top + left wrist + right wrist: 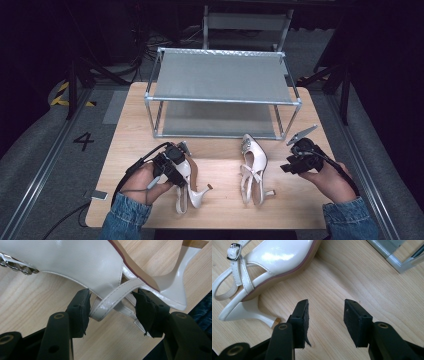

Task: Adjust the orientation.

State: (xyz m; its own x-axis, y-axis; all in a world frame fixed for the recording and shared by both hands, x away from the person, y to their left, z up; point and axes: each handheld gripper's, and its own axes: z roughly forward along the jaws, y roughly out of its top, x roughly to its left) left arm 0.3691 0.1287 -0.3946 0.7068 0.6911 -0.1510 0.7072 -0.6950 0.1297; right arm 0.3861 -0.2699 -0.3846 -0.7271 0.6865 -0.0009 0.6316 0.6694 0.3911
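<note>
Two cream heeled shoes lie on the wooden table [140, 120], in front of a metal shoe rack [223, 95]. Left gripper [112, 306]: jaws wide apart, straddling the crossed straps [117, 293] of the left shoe [82, 262]; pads near the straps, not yet pressing. That shoe lies on its side, its heel [178, 282] off to the jaws' right. Right gripper [326, 320]: jaws open, holding nothing, bare wood between them; the right shoe [274, 257] sits ahead and to the jaws' left, well short of contact.

Step in hand, as I judge it: taking up the left shoe. Straps are thin and slack, so a pinch there may let the shoe swing; closing where the straps cross, or further in on the shoe's body, should hold steadier.

Hard to make out: from above, the left hand [142, 182] and gripper cover most of that shoe. Toe ornament is cut off at the frame edge. Lower shelf of the rack is dim.
</note>
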